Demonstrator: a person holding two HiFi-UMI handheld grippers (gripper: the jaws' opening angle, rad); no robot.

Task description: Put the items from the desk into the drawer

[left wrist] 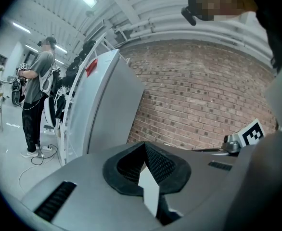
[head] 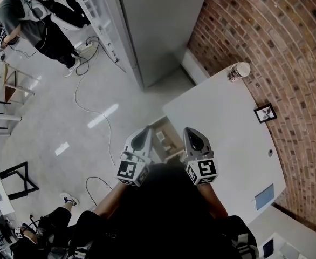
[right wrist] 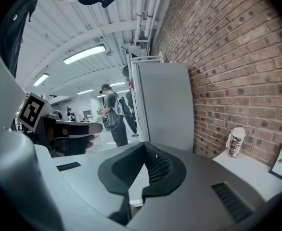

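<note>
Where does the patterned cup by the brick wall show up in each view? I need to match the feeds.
Head view: the patterned cup stands upper right, at the far corner of the desk, against the brick wall.
Left gripper view: not in it.
Right gripper view: the cup is low at the right, on the desk, beside the wall.
Shared landmark: the brick wall, in all three views.

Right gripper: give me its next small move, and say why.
The right gripper is shut and empty, held near the body, while the picture frame sits on the desk on that side. So probably: open the jaws and reach toward the frame.
</note>
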